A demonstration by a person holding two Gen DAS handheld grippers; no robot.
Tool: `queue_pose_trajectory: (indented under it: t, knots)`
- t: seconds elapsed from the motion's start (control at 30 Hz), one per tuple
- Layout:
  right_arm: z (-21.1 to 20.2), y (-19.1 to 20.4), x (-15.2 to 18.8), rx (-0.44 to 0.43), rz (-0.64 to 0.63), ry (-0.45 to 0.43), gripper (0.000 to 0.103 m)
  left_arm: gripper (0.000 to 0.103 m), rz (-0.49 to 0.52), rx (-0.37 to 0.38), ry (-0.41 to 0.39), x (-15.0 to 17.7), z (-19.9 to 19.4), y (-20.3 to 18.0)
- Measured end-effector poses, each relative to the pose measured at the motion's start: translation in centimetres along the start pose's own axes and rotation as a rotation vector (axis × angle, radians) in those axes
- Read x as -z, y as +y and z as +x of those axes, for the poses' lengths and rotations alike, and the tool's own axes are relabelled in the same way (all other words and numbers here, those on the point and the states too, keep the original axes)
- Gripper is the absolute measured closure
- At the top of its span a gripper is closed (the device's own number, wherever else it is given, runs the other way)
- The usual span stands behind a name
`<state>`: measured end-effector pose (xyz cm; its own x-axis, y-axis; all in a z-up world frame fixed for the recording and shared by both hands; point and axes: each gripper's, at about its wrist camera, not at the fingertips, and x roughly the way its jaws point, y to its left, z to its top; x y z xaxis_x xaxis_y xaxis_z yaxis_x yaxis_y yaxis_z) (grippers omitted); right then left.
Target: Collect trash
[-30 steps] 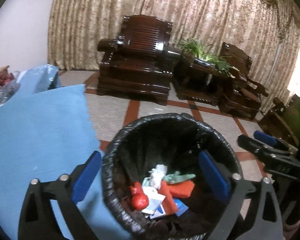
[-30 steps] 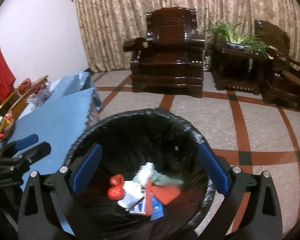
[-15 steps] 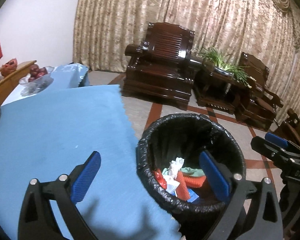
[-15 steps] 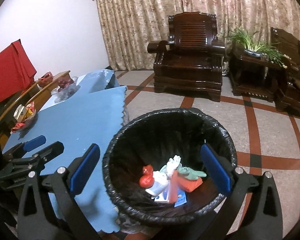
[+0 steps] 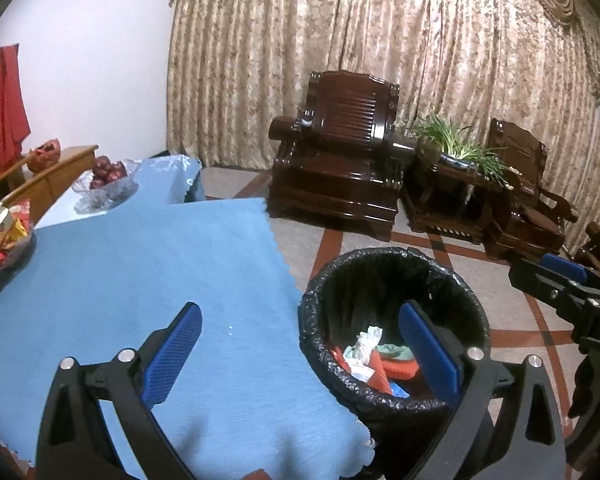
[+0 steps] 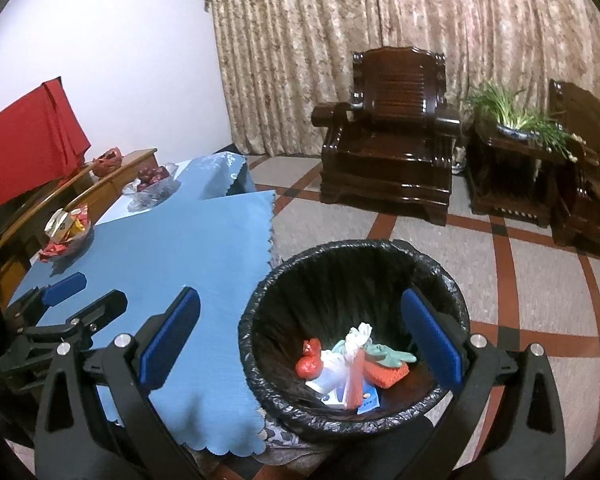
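Black crinkled plastic lines the round trash bin (image 6: 354,336), standing on the tiled floor (image 6: 540,280) just beside the desk (image 5: 140,264), at four o'clock from its smooth blue cloth. Inside lies the trash (image 6: 352,368): a knotted red bag, white crumpled plastic, a knobbly orange piece, flat blue paper. Left hand-held gripper (image 5: 300,354) hangs with its ribbed blue pads spread wide apart, holding nothing. Right hand-held gripper (image 6: 300,340) likewise gapes wide, empty, above the bin. Glossy carved wooden armchair (image 6: 392,140) at twelve o'clock, pleated curtain (image 6: 340,40) behind.
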<state>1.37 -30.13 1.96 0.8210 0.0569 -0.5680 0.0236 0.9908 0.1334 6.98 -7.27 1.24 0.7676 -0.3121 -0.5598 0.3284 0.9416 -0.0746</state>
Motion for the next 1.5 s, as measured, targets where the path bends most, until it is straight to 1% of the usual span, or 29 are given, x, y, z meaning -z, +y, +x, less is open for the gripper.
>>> queue_pose_trajectory:
  t: [0.27, 0.6, 0.83, 1.5]
  knots:
    - [-1.7, 2.1, -0.3, -0.016, -0.053, -0.026, 0.005, 0.006, -0.004, -0.013, -0.032, -0.2, -2.0, -0.1]
    - [-2.2, 2.8, -0.2, -0.016, -0.075, -0.036, 0.005, 0.006, -0.015, -0.024, -0.063, -0.3, -3.6, 0.3]
    - [-2.0, 3.1, -0.2, -0.015, -0.08, -0.036, 0.005, 0.006, -0.023, -0.029, -0.075, -0.5, -3.8, 0.5]
    - [-2.0, 3.2, -0.1, -0.014, -0.082, -0.034, 0.005, 0.006, -0.027, -0.038, -0.069, -0.6, -3.8, 1.2]
